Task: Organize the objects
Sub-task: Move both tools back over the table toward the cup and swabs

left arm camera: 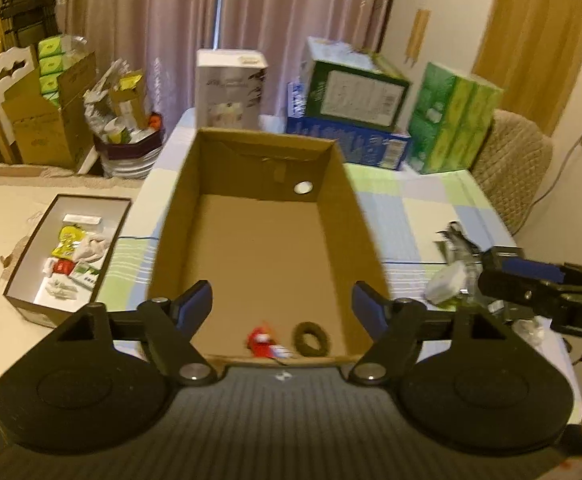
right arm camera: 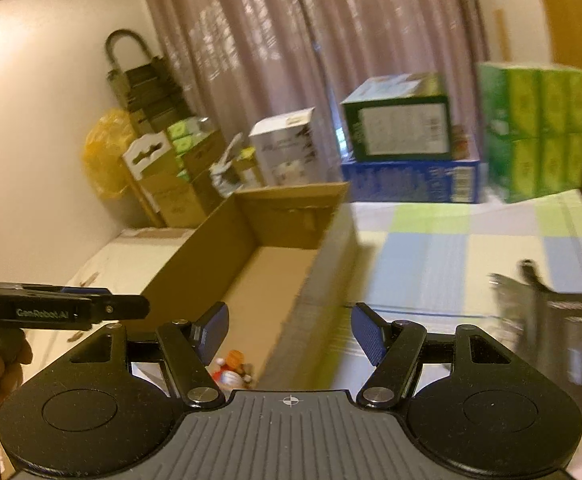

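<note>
An open cardboard box (left arm camera: 259, 240) lies lengthwise on the checked tablecloth (left arm camera: 411, 216). At its near end sit a small red item (left arm camera: 261, 342) and a dark ring (left arm camera: 311, 338). My left gripper (left arm camera: 285, 306) hovers open over that end, with nothing between its blue pads. My right gripper (left arm camera: 491, 272) hangs to the box's right, next to a white crumpled item (left arm camera: 449, 284) and a black tangle (left arm camera: 457, 240). In the right wrist view my right gripper (right arm camera: 289, 334) is open and empty over the box's right wall (right arm camera: 315, 300). The red item (right arm camera: 231, 364) shows below it, and a black packet (right arm camera: 563, 340) lies to the right.
At the table's far end stand a white carton (left arm camera: 231, 92), a green box (left arm camera: 355, 88) on a blue box (left arm camera: 351, 144), and green tissue packs (left arm camera: 455, 120). A shallow box of small packets (left arm camera: 67, 256) sits lower left. A padded chair (left arm camera: 515, 168) is at right.
</note>
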